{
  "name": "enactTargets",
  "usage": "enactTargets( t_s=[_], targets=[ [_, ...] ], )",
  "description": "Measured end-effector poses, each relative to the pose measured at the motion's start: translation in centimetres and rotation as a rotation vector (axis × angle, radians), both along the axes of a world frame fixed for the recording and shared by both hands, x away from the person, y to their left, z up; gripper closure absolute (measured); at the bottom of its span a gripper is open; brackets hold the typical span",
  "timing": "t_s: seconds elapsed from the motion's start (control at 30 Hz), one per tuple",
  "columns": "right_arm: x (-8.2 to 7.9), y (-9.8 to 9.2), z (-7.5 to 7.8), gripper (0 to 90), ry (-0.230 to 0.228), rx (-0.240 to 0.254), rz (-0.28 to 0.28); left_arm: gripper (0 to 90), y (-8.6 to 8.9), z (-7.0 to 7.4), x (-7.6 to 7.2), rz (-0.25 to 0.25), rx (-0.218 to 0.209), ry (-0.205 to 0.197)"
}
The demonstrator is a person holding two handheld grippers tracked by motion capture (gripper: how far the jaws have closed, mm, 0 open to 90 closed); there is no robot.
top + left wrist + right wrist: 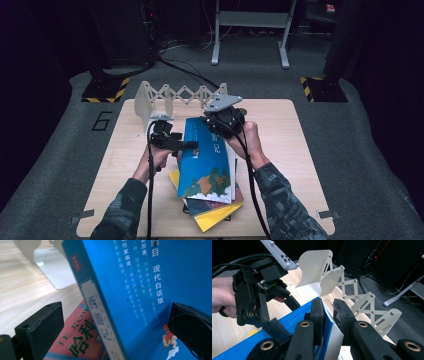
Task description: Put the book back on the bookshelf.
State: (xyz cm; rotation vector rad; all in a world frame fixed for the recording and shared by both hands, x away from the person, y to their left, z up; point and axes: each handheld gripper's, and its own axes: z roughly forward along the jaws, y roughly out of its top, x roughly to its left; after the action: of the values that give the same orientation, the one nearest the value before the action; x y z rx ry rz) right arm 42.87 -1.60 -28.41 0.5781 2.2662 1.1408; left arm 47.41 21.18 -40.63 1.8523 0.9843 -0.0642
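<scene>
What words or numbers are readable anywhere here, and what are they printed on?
"6": dark figure on the grey floor mat left of the table.
"西游记": spine label of the blue paperback book.
"现代白话版": that book's cover, left gripper view; the smaller columns beside it are too blurred.
"哈利" under partly hidden Latin letters: red book underneath.
Small red spine label: unreadable.
</scene>
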Motion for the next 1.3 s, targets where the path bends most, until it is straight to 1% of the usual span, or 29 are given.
enactTargets(
  t_s=[0.07, 0.1, 0.13, 0.17, 0.2, 0.27, 0.33, 0.37, 0.4, 0.43, 0.47, 0.53, 0.6, 0.67, 0.73, 0.77, 0.83, 0.87, 0.93, 0.97, 1.03, 1.07, 1.1, 1.13, 1.17, 1.2, 1.23, 1.27, 1.3],
  targets=[
    [0.0, 0.1, 0.0, 78.4, 0.001, -0.001, 0.002, 3.0, 0.0, 0.0, 0.0, -0.011, -0.007, 0.000],
    [0.0, 0.1, 0.0, 78.4, 0.001, 0.001, 0.002, 5.6, 0.0, 0.0, 0.0, -0.018, -0.017, 0.002],
    [0.0, 0.1, 0.0, 78.4, 0.001, 0.001, 0.002, 5.6, -0.1, 0.0, -0.1, -0.029, -0.032, 0.004],
    [0.1, 0.2, -0.2, 78.3, 0.005, -0.001, -0.002, 13.0, -0.2, 0.2, -0.2, -0.026, -0.027, 0.003],
    [0.1, 0.2, -0.2, 78.3, 0.012, 0.002, -0.006, 13.9, -0.2, 0.2, -0.3, -0.015, -0.018, 0.005],
    [0.3, 0.2, -0.4, 78.3, 0.017, 0.002, -0.006, 17.3, 0.0, 0.1, -0.2, -0.010, -0.006, 0.003],
    [0.4, 0.2, -0.6, 78.3, 0.020, -0.004, -0.003, 22.3, 0.1, 0.0, -0.2, 0.002, -0.008, 0.011],
    [0.4, 0.2, -0.8, 78.4, 0.024, -0.003, -0.008, 24.3, 0.3, -0.1, -0.2, 0.011, -0.007, 0.026],
    [0.4, 0.2, -0.8, 78.4, 0.024, -0.003, -0.008, 26.2, 0.3, -0.1, -0.2, 0.011, -0.007, 0.026],
    [0.5, 0.2, -1.0, 78.4, 0.025, -0.006, -0.009, 27.8, 0.5, -0.3, -0.1, 0.019, -0.011, 0.045],
    [0.5, 0.2, -1.0, 78.4, 0.025, -0.006, -0.009, 29.1, 0.5, -0.3, -0.1, 0.019, -0.011, 0.045],
    [0.6, 0.2, -1.2, 78.5, 0.031, -0.003, -0.009, 30.7, 0.6, -0.4, -0.1, 0.037, -0.022, 0.057],
    [0.6, 0.2, -1.4, 78.5, 0.037, 0.004, -0.016, 34.6, 0.9, -0.6, -0.1, 0.052, -0.045, 0.072],
    [0.7, 0.2, -1.6, 78.5, 0.042, -0.001, -0.013, 36.9, 1.0, -0.8, -0.1, 0.062, -0.054, 0.080],
    [0.7, 0.1, -1.7, 78.5, 0.045, 0.003, -0.015, 38.6, 1.1, -0.8, -0.2, 0.071, -0.061, 0.082],
    [0.8, 0.0, -1.8, 78.5, 0.057, 0.010, -0.022, 39.5, 1.2, -0.9, -0.2, 0.075, -0.069, 0.082],
    [0.9, -0.1, -1.8, 78.5, 0.053, 0.008, -0.019, 41.0, 1.4, -1.0, -0.3, 0.075, -0.073, 0.078],
    [1.0, -0.3, -1.9, 78.5, 0.066, 0.014, -0.027, 41.7, 1.4, -1.0, -0.4, 0.084, -0.078, 0.081],
    [1.1, -0.5, -2.1, 78.4, 0.083, 0.025, -0.039, 42.5, 1.5, -1.0, -0.5, 0.090, -0.082, 0.074],
    [1.2, -0.7, -2.1, 78.4, 0.092, 0.021, -0.041, 43.1, 1.7, -1.0, -0.7, 0.088, -0.089, 0.070],
    [1.3, -0.8, -2.2, 78.3, 0.093, 0.024, -0.041, 43.5, 1.7, -1.0, -0.8, 0.096, -0.095, 0.067],
    [1.4, -0.9, -2.3, 78.2, 0.102, 0.029, -0.052, 43.8, 1.9, -0.9, -0.9, 0.085, -0.090, 0.059],
    [1.7, -1.3, -2.6, 77.9, 0.107, 0.033, -0.068, 44.5, 1.9, -0.8, -1.1, 0.088, -0.092, 0.052],
    [1.7, -1.3, -2.6, 77.9, 0.107, 0.033, -0.068, 44.5, 2.0, -0.7, -1.2, 0.084, -0.089, 0.041],
    [1.9, -1.5, -2.8, 77.7, 0.121, 0.038, -0.079, 45.1, 2.0, -0.5, -1.4, 0.082, -0.079, 0.026],
    [2.4, -1.7, -3.4, 75.6, 0.146, 0.035, -0.116, 47.8, 1.9, -0.3, -1.6, 0.081, -0.067, 0.005],
    [2.4, -1.7, -3.4, 75.6, 0.146, 0.035, -0.116, 47.8, 1.8, -0.1, -1.8, 0.079, -0.052, -0.010],
    [3.1, -2.1, -4.2, 70.7, 0.194, 0.036, -0.158, 49.1, 1.6, 0.1, -2.0, 0.081, -0.033, -0.029],
    [3.1, -2.1, -4.2, 70.7, 0.194, 0.036, -0.158, 49.1, 1.5, 0.1, -2.1, 0.082, -0.030, -0.031]
  ],
)
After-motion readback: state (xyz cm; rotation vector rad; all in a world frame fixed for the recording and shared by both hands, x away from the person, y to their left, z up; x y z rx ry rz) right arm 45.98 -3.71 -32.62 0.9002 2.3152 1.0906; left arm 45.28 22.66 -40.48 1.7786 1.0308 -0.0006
